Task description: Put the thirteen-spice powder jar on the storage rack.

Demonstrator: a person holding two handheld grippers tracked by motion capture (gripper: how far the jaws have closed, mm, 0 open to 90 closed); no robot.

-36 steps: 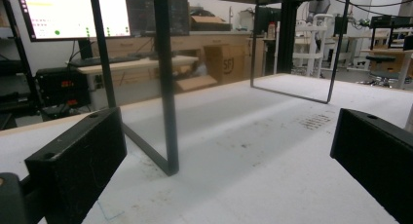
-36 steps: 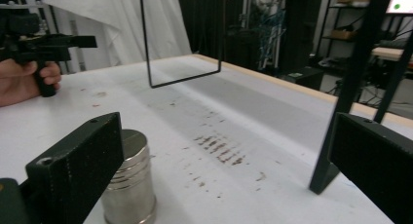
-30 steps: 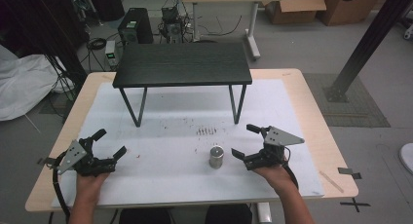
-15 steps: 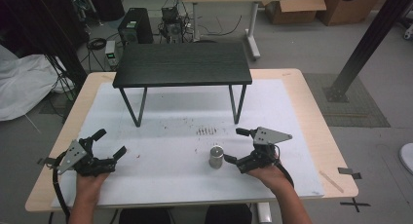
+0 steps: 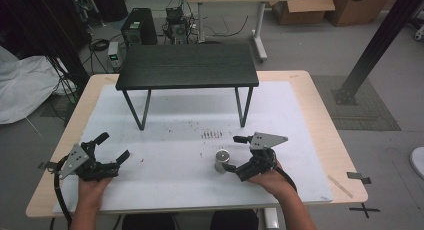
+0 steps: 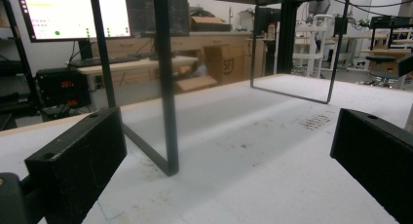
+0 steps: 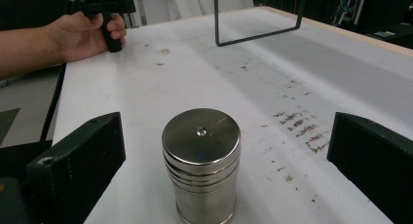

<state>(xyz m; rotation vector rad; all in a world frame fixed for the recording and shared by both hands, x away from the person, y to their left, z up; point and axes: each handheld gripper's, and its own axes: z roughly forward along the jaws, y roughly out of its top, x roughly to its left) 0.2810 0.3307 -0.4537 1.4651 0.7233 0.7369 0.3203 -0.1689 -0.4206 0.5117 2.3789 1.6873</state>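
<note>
From the high view the right gripper (image 5: 234, 153) sits at five o'clock on the white mat (image 5: 170, 115), jaws wide beside the upright steel canister (image 5: 221, 160), while the left gripper (image 5: 114, 147) gapes empty at eight o'clock; the right gripper view shows the canister (image 7: 201, 165) centred between spread jaws, untouched.

Right gripper view: base of ribbed steel cylindrical canister (image 7: 201, 165) cut by bottom edge. Left gripper view: black metal-legged shelf (image 6: 165, 83) top cut off above; monitor (image 6: 73, 13) text too blurred to read.
</note>
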